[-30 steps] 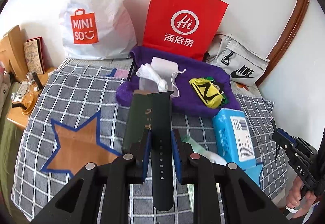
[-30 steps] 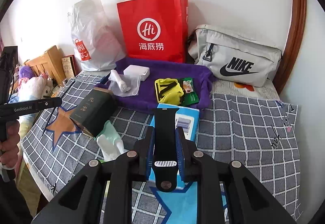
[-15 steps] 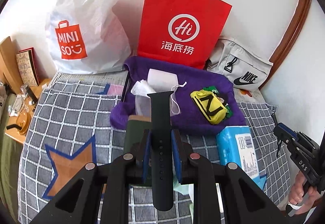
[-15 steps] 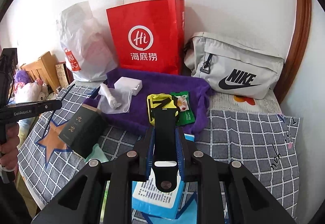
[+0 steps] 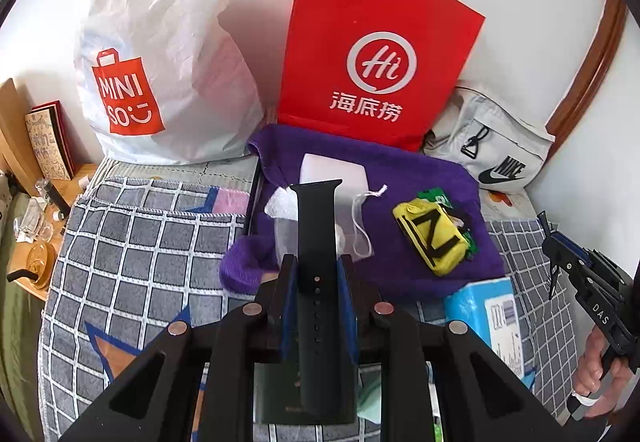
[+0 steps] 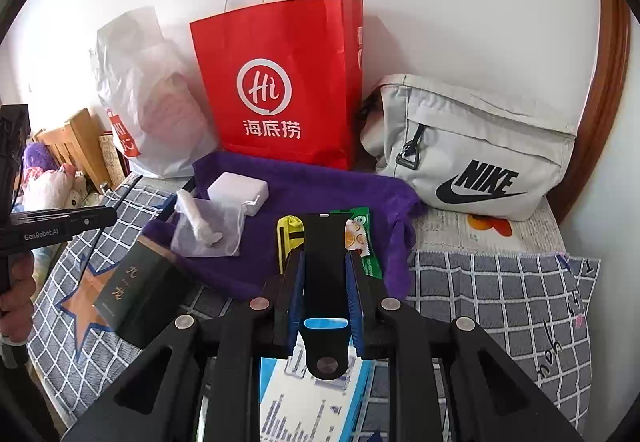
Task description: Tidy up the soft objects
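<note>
The left tool [image 5: 318, 282] is clenched on a black perforated watch strap [image 5: 318, 226], which is held lengthwise between the blue pads. The right tool [image 6: 325, 282] is clenched on a black watch strap with a stud [image 6: 325, 266] in the same manner. Both straps are held above the bed. A purple towel [image 6: 320, 185] is spread near the wall edge of the checked blanket [image 6: 500, 290]. On the towel are seen a white adapter [image 6: 238, 187], a mesh drawstring pouch [image 6: 208, 226] and a yellow pouch [image 5: 432, 242]. A dark green box [image 6: 132, 290] and a blue tissue pack [image 5: 492, 318] lie just off the towel. A red paper bag [image 6: 280, 89], a white Miniso bag [image 5: 160, 53] and a grey Nike bag [image 6: 480, 153] stand against the wall.
</note>
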`<state>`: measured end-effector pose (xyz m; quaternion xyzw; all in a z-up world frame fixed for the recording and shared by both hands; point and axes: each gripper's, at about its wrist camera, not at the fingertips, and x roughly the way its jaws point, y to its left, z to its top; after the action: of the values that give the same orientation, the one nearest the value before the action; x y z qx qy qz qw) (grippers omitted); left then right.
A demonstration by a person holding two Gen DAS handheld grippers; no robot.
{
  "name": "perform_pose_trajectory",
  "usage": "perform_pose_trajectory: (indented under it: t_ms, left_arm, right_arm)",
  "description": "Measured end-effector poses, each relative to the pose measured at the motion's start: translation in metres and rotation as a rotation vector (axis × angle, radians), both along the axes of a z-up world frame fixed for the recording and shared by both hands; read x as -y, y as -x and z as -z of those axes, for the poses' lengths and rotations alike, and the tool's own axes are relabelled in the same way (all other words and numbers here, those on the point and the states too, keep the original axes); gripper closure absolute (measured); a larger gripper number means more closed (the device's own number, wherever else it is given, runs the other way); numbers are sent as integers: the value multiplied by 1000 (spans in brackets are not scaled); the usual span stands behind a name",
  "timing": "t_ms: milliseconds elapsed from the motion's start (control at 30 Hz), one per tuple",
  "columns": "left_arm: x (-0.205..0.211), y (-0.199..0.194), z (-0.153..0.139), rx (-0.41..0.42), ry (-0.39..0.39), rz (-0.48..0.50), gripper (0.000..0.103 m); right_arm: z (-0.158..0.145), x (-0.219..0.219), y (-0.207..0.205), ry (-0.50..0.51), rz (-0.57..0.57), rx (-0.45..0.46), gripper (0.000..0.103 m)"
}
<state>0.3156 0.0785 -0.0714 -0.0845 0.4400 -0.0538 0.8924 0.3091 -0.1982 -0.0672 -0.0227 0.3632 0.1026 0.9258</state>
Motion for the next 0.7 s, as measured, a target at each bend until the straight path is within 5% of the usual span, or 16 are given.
perform_pose_trajectory:
  t_ms: [700]
  left_arm:
    - [11, -64, 8, -28, 26, -5, 83]
  right_arm:
    - [12, 10, -80, -22, 2, -6, 83]
